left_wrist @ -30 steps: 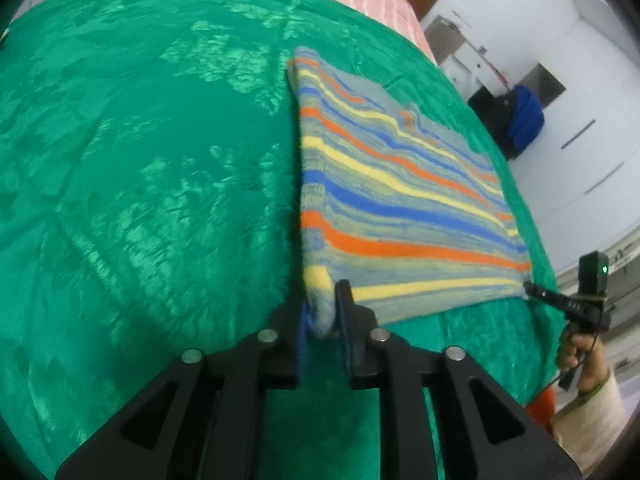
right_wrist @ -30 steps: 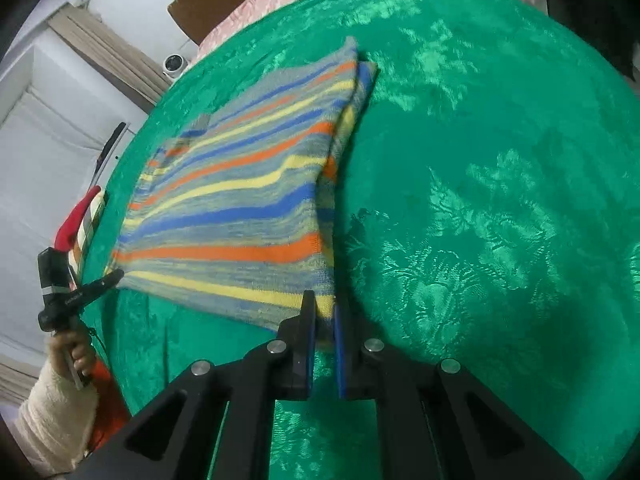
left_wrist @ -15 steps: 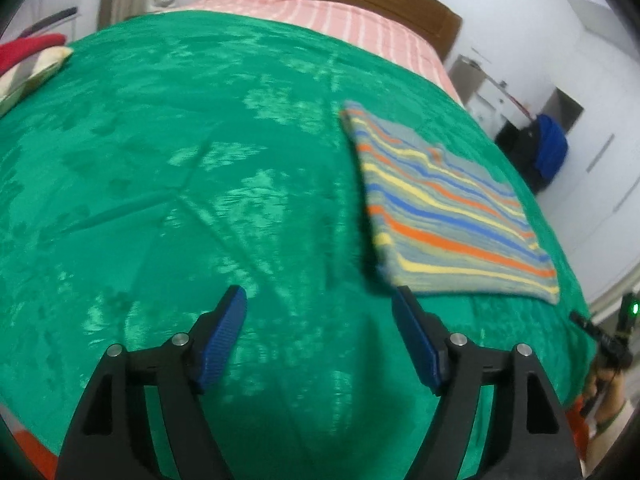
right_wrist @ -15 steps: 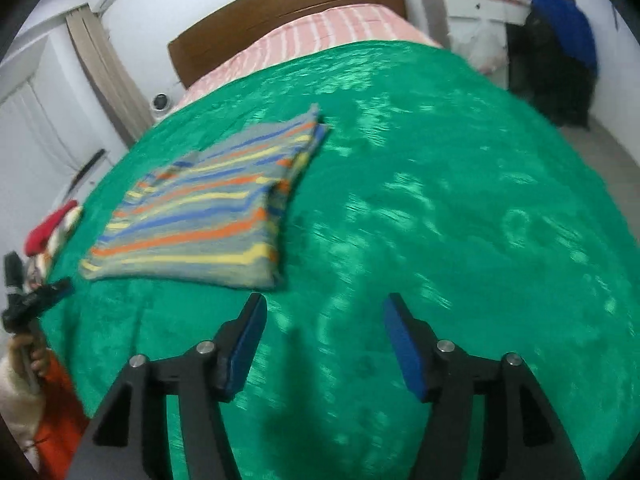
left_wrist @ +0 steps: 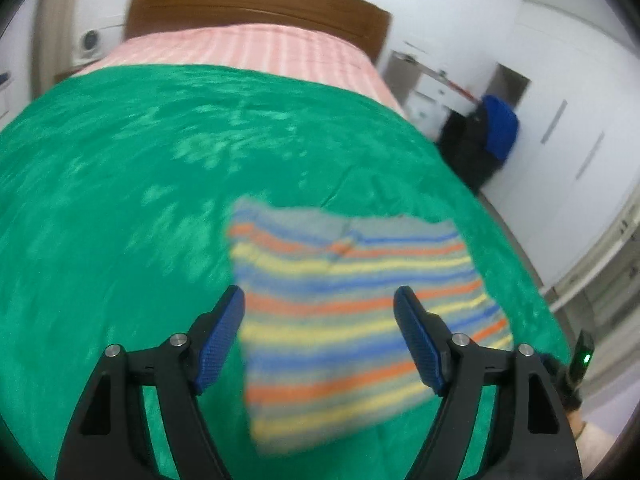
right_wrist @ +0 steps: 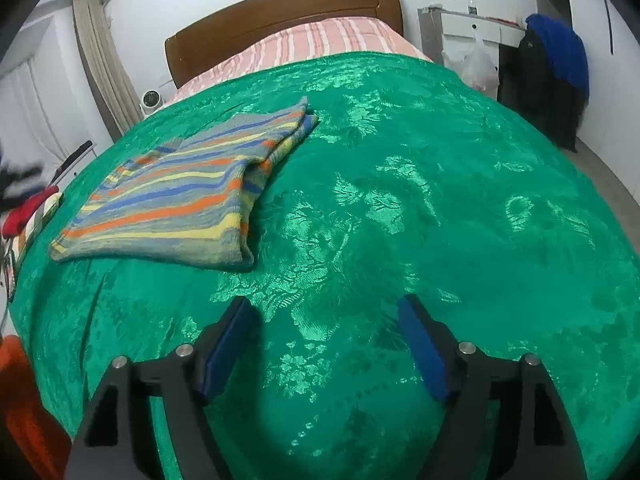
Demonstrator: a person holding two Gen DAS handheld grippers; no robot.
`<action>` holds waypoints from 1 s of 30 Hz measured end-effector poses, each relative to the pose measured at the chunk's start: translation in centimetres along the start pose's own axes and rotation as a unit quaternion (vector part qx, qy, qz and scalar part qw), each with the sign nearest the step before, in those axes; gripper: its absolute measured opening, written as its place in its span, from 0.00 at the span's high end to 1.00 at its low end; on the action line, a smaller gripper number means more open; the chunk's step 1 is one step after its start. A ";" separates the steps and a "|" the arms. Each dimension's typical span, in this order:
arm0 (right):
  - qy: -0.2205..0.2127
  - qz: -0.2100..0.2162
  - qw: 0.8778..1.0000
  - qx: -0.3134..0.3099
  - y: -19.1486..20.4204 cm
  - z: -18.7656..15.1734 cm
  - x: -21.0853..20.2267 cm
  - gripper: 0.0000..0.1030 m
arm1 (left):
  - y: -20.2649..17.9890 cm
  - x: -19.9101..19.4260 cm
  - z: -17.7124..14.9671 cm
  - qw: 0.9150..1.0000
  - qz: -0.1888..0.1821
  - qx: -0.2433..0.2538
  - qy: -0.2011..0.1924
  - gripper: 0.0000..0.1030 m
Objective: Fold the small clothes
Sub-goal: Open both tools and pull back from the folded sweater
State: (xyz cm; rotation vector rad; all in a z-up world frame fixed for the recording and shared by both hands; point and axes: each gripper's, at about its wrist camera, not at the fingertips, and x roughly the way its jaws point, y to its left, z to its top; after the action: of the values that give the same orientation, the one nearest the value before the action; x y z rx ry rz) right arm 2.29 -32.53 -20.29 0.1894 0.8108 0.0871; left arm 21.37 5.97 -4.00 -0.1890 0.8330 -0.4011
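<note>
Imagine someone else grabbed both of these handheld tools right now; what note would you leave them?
Left gripper: jaws open, empty, above the folded striped knit garment.
Right gripper: jaws open, empty, over bare green patterned bedspread.
Garment lies folded flat on the bedspread, apart from both tools.
Done: this piece looks folded and released.
Left: perhaps another fold; red and striped clothes wait at the bed's edge.

Left gripper (left_wrist: pixel 319 308) and right gripper (right_wrist: pixel 324 316): jaws spread wide, empty.
</note>
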 end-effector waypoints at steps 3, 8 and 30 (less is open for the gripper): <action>-0.010 -0.002 1.000 -0.003 0.1 -0.2 0.2 0.24 | -0.5 4.6 2.5 0.999 -0.006 0.013 0.035 0.22; -0.025 -0.006 1.000 -0.012 0.3 -0.5 0.2 0.23 | -1.3 12.7 3.4 0.994 0.012 0.042 0.101 0.29; -0.042 -0.003 0.999 -0.021 0.3 -1.2 0.1 0.20 | 1.6 15.8 2.7 0.967 0.239 -0.059 0.072 0.17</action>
State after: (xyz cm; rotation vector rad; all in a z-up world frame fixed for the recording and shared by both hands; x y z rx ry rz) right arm 1.51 -32.02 -21.12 0.1497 0.7250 0.0901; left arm 33.35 0.86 -13.45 -0.0649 1.0140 0.0906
